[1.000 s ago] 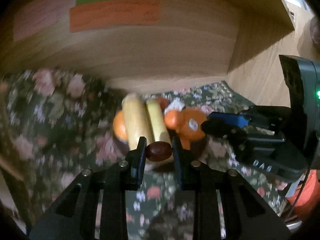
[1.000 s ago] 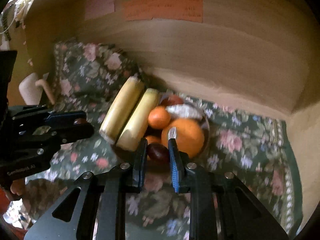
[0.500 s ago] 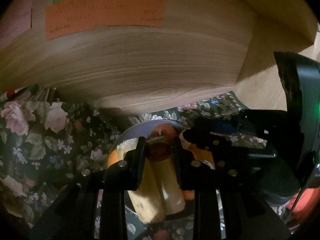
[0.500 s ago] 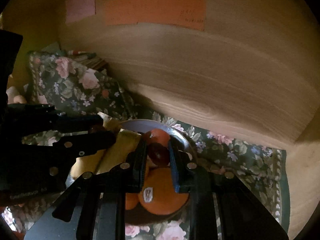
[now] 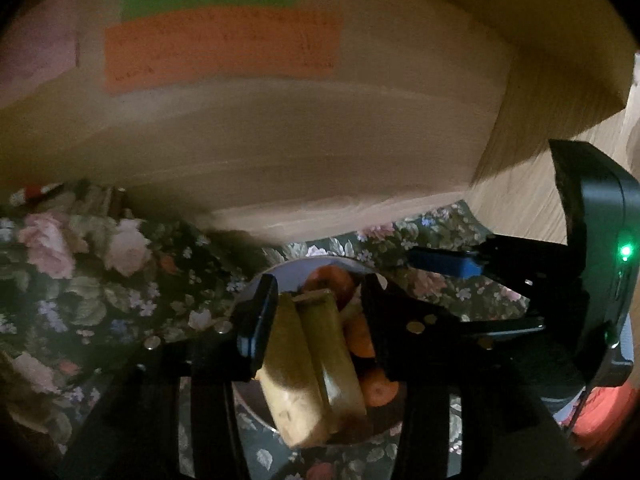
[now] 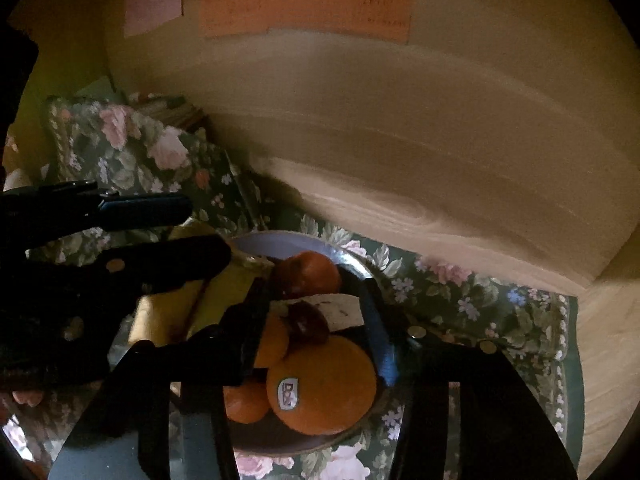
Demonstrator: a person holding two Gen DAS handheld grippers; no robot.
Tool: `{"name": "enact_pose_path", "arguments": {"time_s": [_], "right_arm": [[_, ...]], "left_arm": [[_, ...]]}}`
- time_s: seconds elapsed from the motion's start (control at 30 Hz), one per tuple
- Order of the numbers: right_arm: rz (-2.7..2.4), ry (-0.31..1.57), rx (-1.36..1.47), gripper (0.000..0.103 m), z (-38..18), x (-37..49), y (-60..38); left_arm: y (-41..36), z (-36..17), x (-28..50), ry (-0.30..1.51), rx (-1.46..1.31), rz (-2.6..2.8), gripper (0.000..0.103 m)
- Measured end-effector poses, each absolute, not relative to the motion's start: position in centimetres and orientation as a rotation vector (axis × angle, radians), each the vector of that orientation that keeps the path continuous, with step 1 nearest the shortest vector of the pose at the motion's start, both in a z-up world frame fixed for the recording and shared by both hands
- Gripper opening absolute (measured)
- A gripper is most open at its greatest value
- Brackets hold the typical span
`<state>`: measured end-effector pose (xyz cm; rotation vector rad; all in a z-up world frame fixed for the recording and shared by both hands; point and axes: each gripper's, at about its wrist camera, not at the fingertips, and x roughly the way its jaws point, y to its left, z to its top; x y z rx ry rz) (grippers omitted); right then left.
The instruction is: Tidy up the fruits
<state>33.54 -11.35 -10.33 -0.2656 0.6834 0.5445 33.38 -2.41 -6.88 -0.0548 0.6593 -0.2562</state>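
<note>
A plate (image 6: pixel 280 240) holds two yellow bananas (image 5: pixel 308 360), several oranges, one large with a sticker (image 6: pixel 324 384), and a dark red fruit (image 6: pixel 306 322). The plate also shows in the left wrist view (image 5: pixel 288 270). My left gripper (image 5: pixel 318 308) is open and empty, its fingers either side of the bananas' far ends. My right gripper (image 6: pixel 314 300) is open above the plate, and the dark red fruit lies free on the oranges between its fingers. Each gripper shows in the other's view.
A floral green cloth (image 6: pixel 460 304) covers the table under the plate. A wooden wall (image 5: pixel 320 152) with orange and green paper notes (image 5: pixel 220 48) stands close behind. Folded floral fabric (image 6: pixel 132 148) is piled at the left.
Both grippers have opened over the plate. Each let go of the dark red fruit it held; the right one's fruit now lies on the oranges.
</note>
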Motion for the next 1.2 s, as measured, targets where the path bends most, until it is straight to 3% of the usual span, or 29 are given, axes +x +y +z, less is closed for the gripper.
{"name": "enact_pose_path", "arguments": {"time_s": [0.37, 0.83, 1.0, 1.2], "right_arm": [[0.569, 0.616, -0.199, 0.044, -8.0, 27.5, -13.1], [0.674, 0.887, -0.247, 0.044, -17.6, 23.3, -9.1], [0.698, 0.9, -0.25, 0.043, -18.2, 23.0, -8.4], [0.739, 0.888, -0.279, 0.021, -17.9, 22.4, -7.7]], "left_arm": [[-0.4, -5.2, 26.5, 0.582, -0.049, -0.215, 0.044], [3.4, -13.4, 21.7, 0.742, -0.075, -0.157, 0.044], [3.5, -15.2, 21.8, 0.775, -0.078, -0.167, 0.044], [3.0, -15.4, 22.0, 0.775, -0.085, -0.184, 0.044]]}}
